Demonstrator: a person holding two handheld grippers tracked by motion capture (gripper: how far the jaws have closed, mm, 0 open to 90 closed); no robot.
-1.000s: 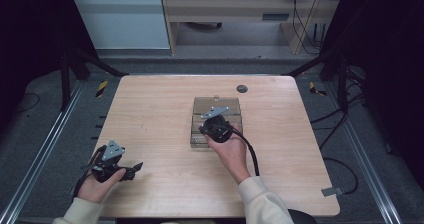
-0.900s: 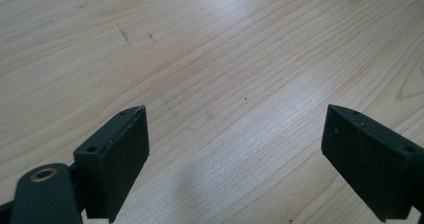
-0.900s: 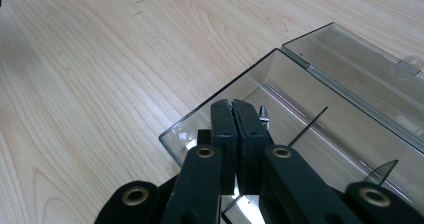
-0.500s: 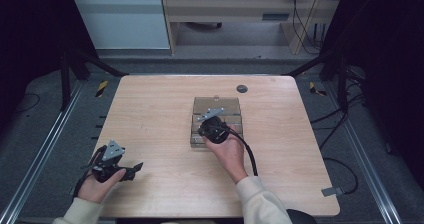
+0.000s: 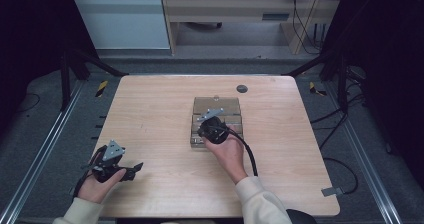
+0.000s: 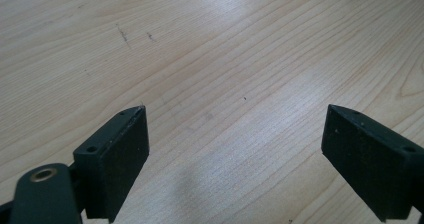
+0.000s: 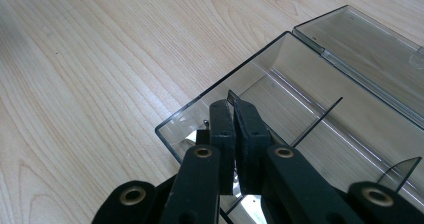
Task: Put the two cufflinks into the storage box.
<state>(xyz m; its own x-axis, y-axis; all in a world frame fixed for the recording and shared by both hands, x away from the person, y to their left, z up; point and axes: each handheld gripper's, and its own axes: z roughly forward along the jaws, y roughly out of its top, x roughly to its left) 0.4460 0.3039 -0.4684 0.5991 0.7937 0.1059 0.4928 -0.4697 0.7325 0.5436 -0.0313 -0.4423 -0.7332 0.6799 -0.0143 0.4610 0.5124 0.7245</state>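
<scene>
A clear plastic box [image 5: 217, 120] lies flat at the table's middle, lid [image 7: 365, 39] swung fully open and lying flat behind it. Thin dividers [image 7: 316, 120] split its inside into compartments. A thin clear divider [image 7: 231, 97] stands upright in the near-corner compartment.

Both grippers are black: the left gripper [image 5: 131, 170] and right gripper [image 7: 234, 121] carry grey three-cornered plates, brass-ringed pivots and trailing black cables; cream sleeves [image 5: 260, 201] cover the forearms.
</scene>
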